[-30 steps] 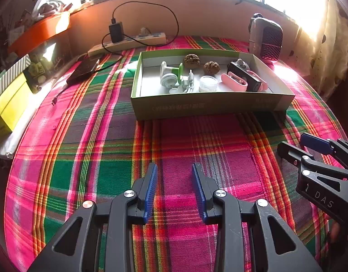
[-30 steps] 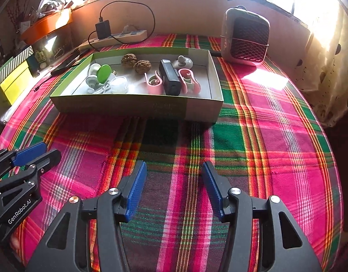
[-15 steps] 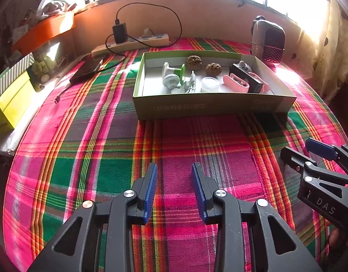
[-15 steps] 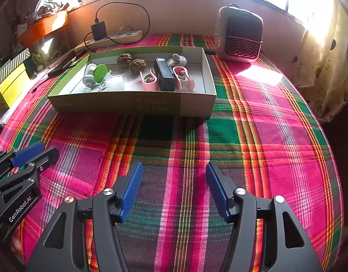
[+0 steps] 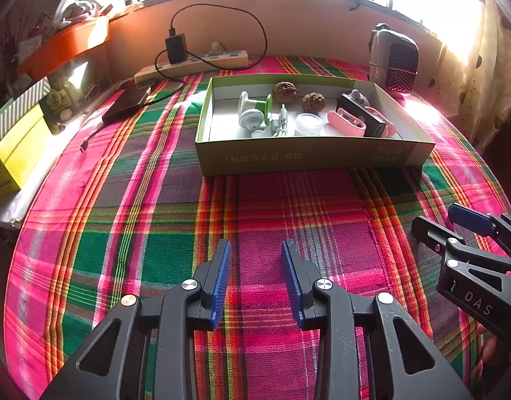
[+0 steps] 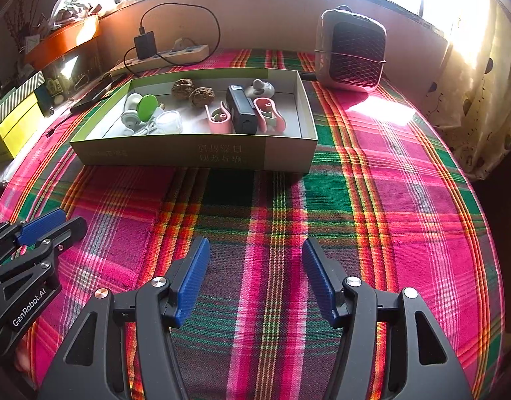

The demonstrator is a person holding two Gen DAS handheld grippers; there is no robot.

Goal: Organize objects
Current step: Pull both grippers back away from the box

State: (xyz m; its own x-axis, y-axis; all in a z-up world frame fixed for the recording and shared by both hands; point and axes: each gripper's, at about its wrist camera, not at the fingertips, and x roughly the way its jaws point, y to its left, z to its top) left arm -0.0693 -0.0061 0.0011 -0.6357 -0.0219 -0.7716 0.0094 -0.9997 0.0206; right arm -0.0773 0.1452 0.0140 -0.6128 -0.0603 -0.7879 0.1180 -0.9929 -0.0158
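A shallow green box [image 5: 308, 158] [image 6: 195, 155] stands on the plaid cloth beyond both grippers. It holds two walnuts [image 5: 284, 91] [image 6: 183, 88], a black device [image 5: 360, 113] [image 6: 241, 110], pink clips [image 5: 346, 122] [image 6: 218, 120], a clear jar [image 5: 308, 123] [image 6: 169, 121], a green-and-white gadget [image 5: 255, 113] [image 6: 140, 110] and a grey figure [image 6: 263, 88]. My left gripper [image 5: 256, 255] hovers open over bare cloth, well short of the box. My right gripper [image 6: 255, 253] is also open with nothing between its fingers, to the right of the left one.
A small heater [image 6: 350, 56] stands behind the box at the right. A power strip with a charger [image 5: 192, 61] lies along the back wall. A dark flat device [image 5: 127, 103] and yellow boxes [image 5: 15, 153] are at the left; a curtain [image 6: 482, 100] hangs right.
The right gripper's jaws have spread a little wider. Both views have shifted slightly, so the box sits a bit farther off; nothing was picked up.
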